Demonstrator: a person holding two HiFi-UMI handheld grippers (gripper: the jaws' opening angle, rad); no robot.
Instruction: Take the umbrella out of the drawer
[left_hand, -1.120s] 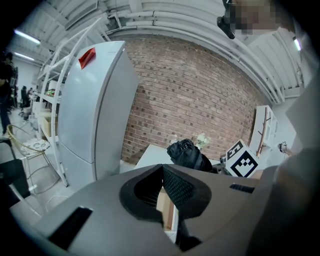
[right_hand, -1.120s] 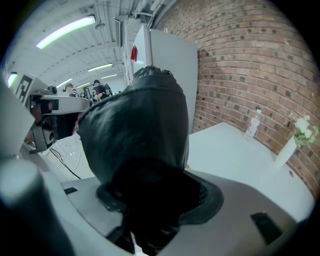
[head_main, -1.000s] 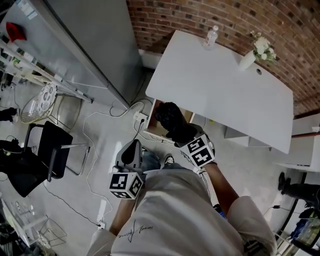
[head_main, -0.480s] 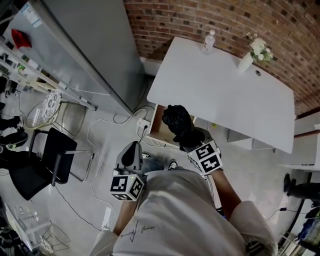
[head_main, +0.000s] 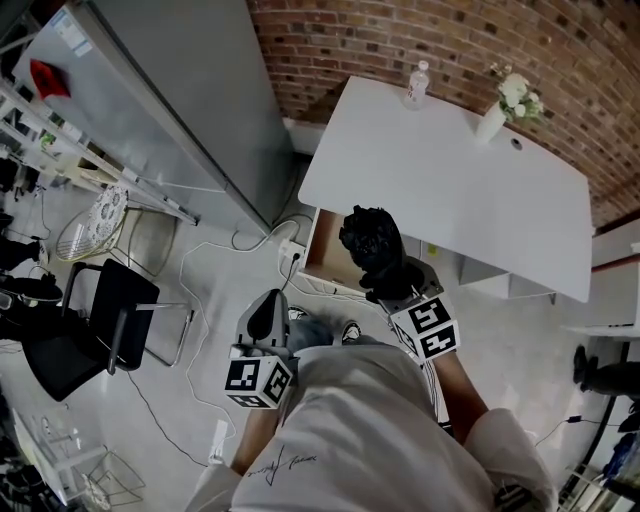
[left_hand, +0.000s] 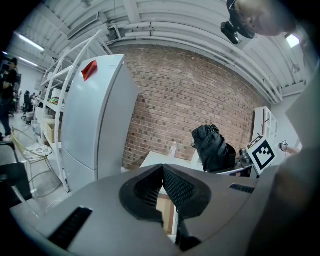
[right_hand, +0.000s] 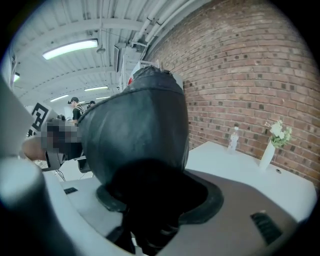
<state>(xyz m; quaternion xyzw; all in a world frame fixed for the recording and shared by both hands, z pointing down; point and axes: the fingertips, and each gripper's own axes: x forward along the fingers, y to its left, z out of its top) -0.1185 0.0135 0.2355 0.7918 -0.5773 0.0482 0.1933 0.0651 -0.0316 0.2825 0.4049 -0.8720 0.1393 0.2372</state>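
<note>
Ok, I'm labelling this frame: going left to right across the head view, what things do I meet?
chair → left gripper → umbrella → bottle → vase

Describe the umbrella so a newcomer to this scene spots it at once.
Find the white table by the brick wall; a wooden drawer stands open under its near edge. Above that, the right gripper holds the umbrella: a folded black bundle against pale surroundings.
</note>
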